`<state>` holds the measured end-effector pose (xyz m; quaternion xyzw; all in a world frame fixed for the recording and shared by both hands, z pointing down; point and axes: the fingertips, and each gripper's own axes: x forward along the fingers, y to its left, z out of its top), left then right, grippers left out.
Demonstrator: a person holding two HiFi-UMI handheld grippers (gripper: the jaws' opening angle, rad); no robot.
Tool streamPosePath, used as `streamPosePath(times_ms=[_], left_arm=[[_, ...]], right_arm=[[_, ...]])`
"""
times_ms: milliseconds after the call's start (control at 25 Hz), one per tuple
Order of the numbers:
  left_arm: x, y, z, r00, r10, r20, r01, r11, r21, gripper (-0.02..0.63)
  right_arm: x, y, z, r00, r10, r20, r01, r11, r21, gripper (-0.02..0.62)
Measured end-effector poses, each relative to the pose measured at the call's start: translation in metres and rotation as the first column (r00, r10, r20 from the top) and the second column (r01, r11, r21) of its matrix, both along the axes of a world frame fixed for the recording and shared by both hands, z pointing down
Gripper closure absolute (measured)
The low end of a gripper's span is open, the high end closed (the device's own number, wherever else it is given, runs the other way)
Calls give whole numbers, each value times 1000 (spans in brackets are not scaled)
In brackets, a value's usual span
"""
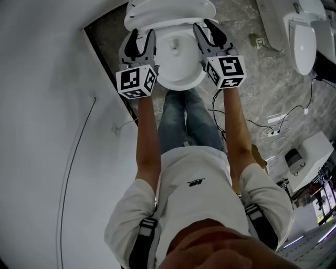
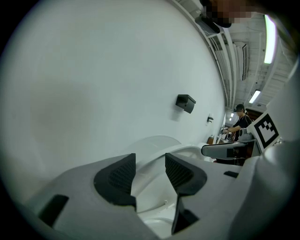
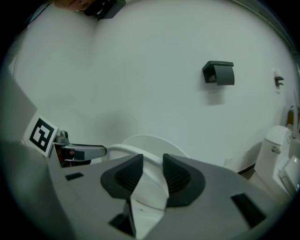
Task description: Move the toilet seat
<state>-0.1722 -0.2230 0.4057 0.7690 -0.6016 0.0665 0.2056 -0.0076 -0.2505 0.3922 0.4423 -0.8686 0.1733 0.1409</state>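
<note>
A white toilet stands against the wall at the top of the head view, its bowl (image 1: 178,63) uncovered and its lid (image 1: 168,8) tipped back. The toilet seat (image 1: 157,23) is a white ring lifted off the bowl. My left gripper (image 1: 143,38) holds the seat's left side and my right gripper (image 1: 207,29) its right side. In the left gripper view the seat (image 2: 187,151) runs between the dark pads of the left gripper (image 2: 150,171). In the right gripper view the seat (image 3: 126,149) fills the narrow gap of the right gripper (image 3: 152,171).
A white wall rises directly behind and to the left of the toilet, with a black holder (image 3: 219,73) mounted on it. Other white toilets (image 1: 302,37) stand on the stone floor at the right, with cables (image 1: 273,131) nearby. A person (image 2: 239,122) stands far off.
</note>
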Motion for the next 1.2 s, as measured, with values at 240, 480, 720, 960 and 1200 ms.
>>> streamPosePath(times_ms=[240, 480, 720, 960, 1200], left_arm=[[-2, -8, 1, 1000, -1, 5, 1, 1000, 9, 390], [-4, -16, 1, 1000, 0, 12, 0, 1000, 11, 390], [-7, -24, 2, 1000, -6, 12, 6, 1000, 11, 390], [-10, -29, 3, 1000, -12, 15, 11, 1000, 15, 390], [-8, -36, 2, 1000, -10, 16, 10, 1000, 17, 390]], right_arm=[[-2, -9, 2, 1000, 3, -5, -3, 1000, 5, 449], [-4, -18, 2, 1000, 2, -12, -2, 1000, 10, 451], [-6, -27, 2, 1000, -2, -25, 3, 1000, 15, 451], [-10, -35, 3, 999, -5, -36, 6, 1000, 25, 451], [-12, -45, 4, 999, -4, -40, 5, 1000, 25, 451]])
